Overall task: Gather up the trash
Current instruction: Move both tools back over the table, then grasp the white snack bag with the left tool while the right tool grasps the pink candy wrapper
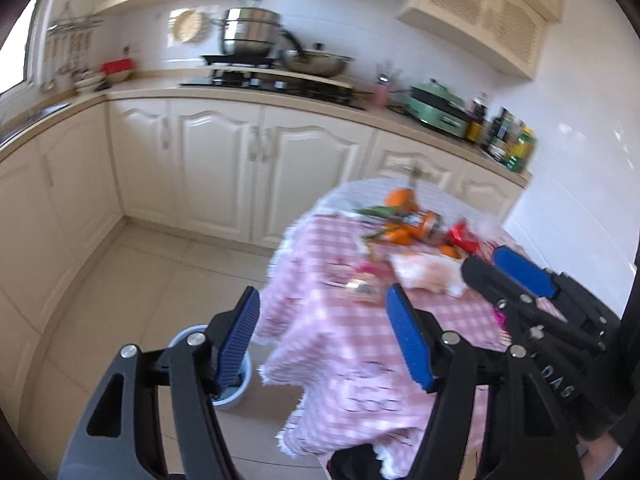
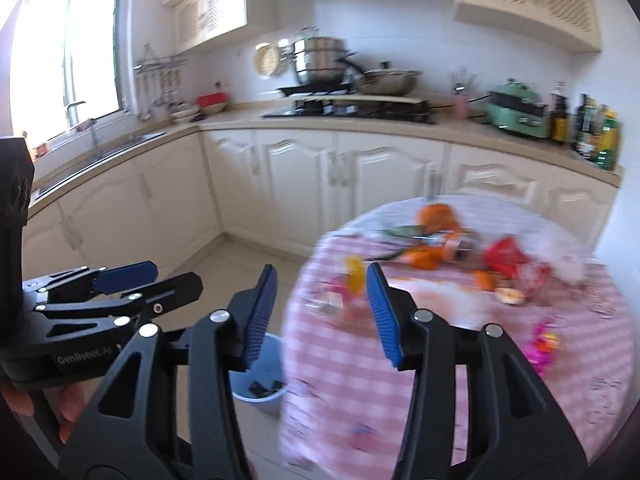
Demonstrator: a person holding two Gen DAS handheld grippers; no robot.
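Holding nothing | left gripper point(image 1: 320, 336) jaws apart | right gripper point(image 2: 322, 316) jaws apart | trash point(image 2: 508, 258) littering desk point(image 2: 460, 360), awaiting pickup | bin point(image 2: 260, 384) on floor beside desk for drops

Along the back wall cream cabinets point(image 2: 304, 176) run under a pale counter, and on the hob a steel stockpot point(image 2: 320, 60) stands beside a wok point(image 2: 386, 80). Far right, a green cooker point(image 2: 516, 110) sits near dark bottles point(image 2: 592, 128); at left, a bright window point(image 2: 68, 48) above the sink point(image 2: 100, 156).
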